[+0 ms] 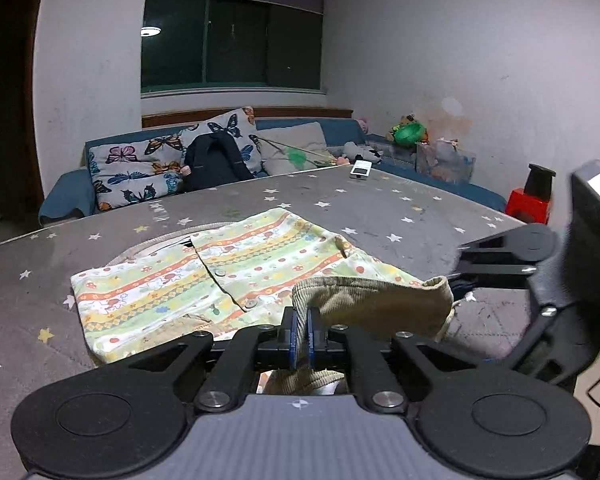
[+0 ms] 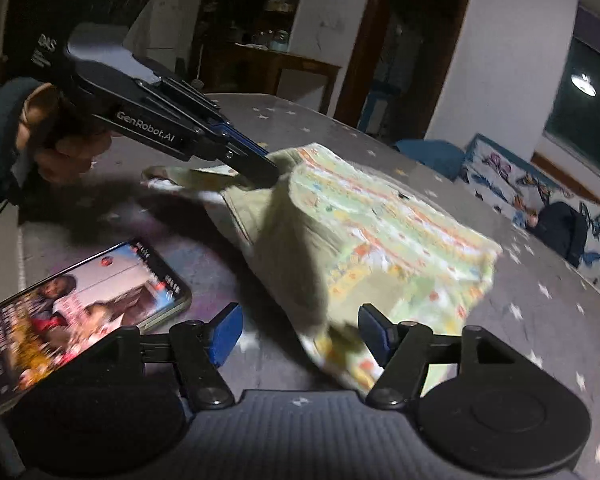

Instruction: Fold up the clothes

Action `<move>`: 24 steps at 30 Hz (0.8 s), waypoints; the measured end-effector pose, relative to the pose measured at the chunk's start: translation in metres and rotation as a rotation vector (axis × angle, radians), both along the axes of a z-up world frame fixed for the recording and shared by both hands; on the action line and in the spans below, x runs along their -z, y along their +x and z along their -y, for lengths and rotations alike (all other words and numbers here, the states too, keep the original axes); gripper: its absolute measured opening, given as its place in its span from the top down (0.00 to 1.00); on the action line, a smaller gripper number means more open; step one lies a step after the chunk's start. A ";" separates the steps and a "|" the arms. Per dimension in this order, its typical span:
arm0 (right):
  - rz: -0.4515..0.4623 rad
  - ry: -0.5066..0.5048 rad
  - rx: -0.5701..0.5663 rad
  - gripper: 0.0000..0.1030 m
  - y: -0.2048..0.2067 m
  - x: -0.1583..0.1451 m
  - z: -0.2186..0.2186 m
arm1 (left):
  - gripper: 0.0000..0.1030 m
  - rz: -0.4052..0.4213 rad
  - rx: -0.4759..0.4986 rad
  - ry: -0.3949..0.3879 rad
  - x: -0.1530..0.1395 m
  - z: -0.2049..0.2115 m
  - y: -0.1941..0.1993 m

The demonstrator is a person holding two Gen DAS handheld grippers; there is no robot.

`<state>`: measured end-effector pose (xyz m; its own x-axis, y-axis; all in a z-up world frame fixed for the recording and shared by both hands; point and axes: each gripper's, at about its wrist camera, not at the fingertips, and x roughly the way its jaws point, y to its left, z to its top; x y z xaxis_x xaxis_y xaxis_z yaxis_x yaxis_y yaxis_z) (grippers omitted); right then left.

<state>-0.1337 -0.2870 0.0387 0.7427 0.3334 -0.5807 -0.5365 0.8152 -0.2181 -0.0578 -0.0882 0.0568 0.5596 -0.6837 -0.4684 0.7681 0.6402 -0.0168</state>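
garment [image 1: 228, 280] lies on the table [image 1: 380, 208]; phone [image 2: 80, 300] beside it

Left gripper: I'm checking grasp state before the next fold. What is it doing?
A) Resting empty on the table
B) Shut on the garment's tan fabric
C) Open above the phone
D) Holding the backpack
B: the left gripper has its blue pads pressed together on the tan fabric of the garment, lifting it.

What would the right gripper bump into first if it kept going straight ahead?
Probably the striped garment. The right gripper is open, and the cloth's lifted corner hangs right ahead between its fingers. Depth is blurry, so that is a guess.
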 end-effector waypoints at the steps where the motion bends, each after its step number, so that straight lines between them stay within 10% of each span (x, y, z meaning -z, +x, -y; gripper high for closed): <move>1: -0.003 0.005 -0.009 0.41 0.005 0.002 -0.003 | 0.90 0.012 0.009 0.009 0.000 -0.001 -0.003; 5: -0.079 0.069 0.003 0.79 0.029 0.003 -0.006 | 0.68 0.078 0.026 0.044 0.000 -0.010 -0.019; 14: -0.127 0.232 0.054 0.84 0.052 -0.021 0.018 | 0.34 0.199 0.038 0.193 0.014 -0.022 -0.044; 17: -0.124 0.231 0.058 0.84 0.054 -0.023 0.019 | 0.35 0.225 0.046 0.265 0.024 -0.015 -0.044; 21: -0.117 0.227 0.062 0.84 0.057 -0.026 0.019 | 0.78 0.230 0.037 0.338 0.036 -0.011 -0.040; 24: -0.113 0.224 0.062 0.81 0.056 -0.026 0.020 | 0.89 0.222 -0.013 0.319 0.035 -0.015 -0.037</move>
